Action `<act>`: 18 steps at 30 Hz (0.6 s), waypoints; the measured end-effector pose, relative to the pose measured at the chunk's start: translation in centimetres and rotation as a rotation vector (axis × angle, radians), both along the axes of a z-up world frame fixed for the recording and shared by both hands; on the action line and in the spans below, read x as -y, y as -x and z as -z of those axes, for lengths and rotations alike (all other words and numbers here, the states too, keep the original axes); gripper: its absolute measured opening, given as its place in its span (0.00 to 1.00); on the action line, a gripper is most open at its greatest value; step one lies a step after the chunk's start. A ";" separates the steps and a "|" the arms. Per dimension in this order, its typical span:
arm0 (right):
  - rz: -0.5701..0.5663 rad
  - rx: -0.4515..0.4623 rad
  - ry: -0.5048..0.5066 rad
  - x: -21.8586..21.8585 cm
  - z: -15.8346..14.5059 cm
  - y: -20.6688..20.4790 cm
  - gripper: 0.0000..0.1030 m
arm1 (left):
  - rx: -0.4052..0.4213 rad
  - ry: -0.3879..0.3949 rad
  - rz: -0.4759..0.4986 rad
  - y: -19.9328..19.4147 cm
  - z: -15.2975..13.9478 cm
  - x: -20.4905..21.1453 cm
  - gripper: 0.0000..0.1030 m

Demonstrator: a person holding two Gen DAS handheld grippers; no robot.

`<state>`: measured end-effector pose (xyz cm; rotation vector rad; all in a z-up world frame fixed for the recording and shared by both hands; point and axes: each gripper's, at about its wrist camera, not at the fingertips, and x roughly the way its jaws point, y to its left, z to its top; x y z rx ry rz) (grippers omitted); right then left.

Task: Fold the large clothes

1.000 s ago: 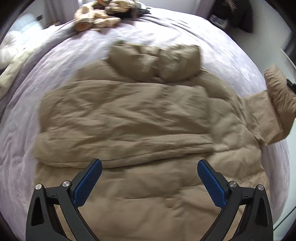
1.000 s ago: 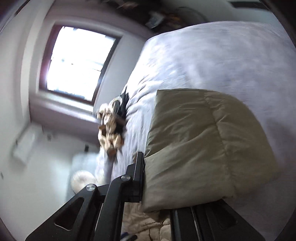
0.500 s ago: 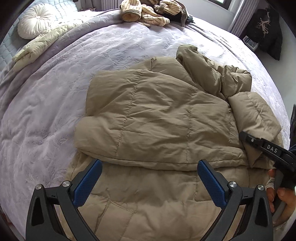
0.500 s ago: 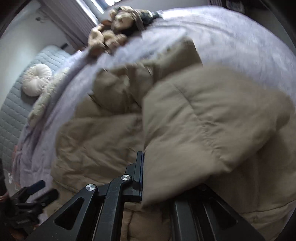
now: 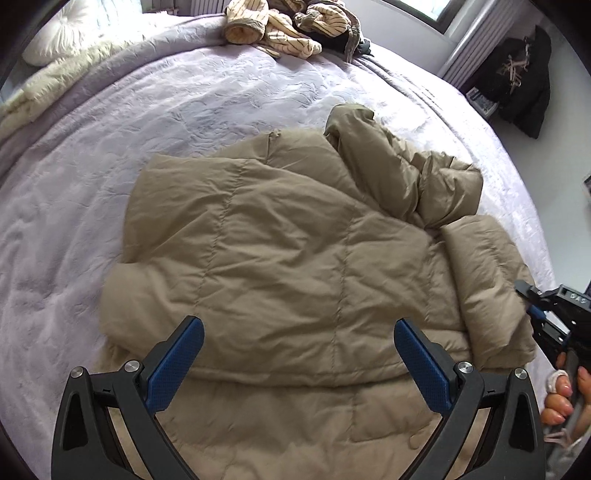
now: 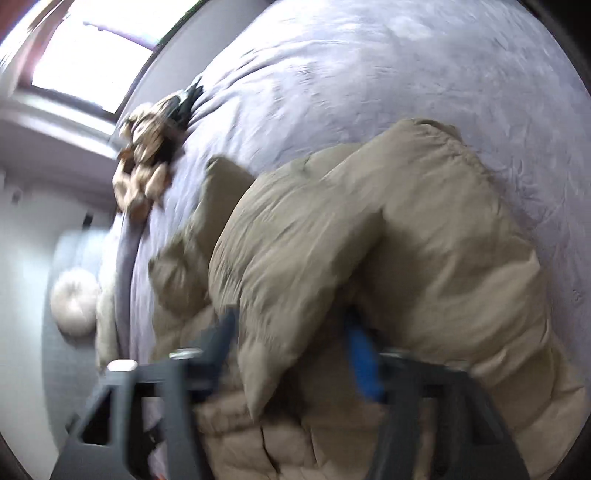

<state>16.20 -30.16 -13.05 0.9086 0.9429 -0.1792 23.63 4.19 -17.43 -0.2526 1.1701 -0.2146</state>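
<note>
Since a second ago our right gripper point(image 6: 291, 354) has swung the sleeve point(image 6: 295, 266) over the jacket point(image 5: 280, 251); blurred, its jaws have just been opening, sleeve between them. Left gripper point(image 5: 299, 365) hovers wide, empty; bedspread point(image 5: 147, 122) lies open toward ten o'clock.

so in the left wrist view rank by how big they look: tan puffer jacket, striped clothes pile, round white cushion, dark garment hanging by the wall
1. tan puffer jacket
2. striped clothes pile
3-4. dark garment and round white cushion: they look alike, both at the distorted edge, so unranked.
</note>
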 end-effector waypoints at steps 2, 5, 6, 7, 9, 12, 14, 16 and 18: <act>-0.026 0.031 0.052 -0.7 -1.0 -1.2 0.09 | -0.001 0.077 0.004 -0.4 -0.3 -0.7 1.00; -0.185 0.134 0.199 -4.8 -4.2 -3.1 0.08 | -0.001 0.202 -0.001 -0.8 -0.7 -2.2 1.00; -0.249 0.158 0.231 -6.4 -4.9 -3.7 0.08 | -0.006 0.245 -0.004 -1.0 -0.7 -2.7 1.00; -0.308 0.177 0.256 -8.0 -5.3 -4.3 0.08 | -0.016 0.302 -0.009 -1.2 -0.6 -3.3 1.00; -0.442 0.202 0.313 -11.9 -5.5 -5.5 0.09 | -0.037 0.389 -0.023 -1.5 -0.5 -4.2 1.00; -0.577 0.179 0.350 -16.3 -4.2 -6.2 0.09 | -0.043 0.467 -0.036 -1.7 -0.7 -5.0 1.00; -0.631 0.140 0.344 -17.9 -2.7 -6.1 0.09 | -0.043 0.520 -0.019 -1.8 -0.8 -5.1 1.00; -0.676 0.090 0.333 -19.1 -1.1 -6.1 0.11 | -0.072 0.564 0.014 -2.1 -0.5 -4.7 1.00; -0.722 0.014 0.337 -19.8 0.5 -6.0 0.16 | -0.105 0.566 0.035 -2.3 0.1 -4.1 1.00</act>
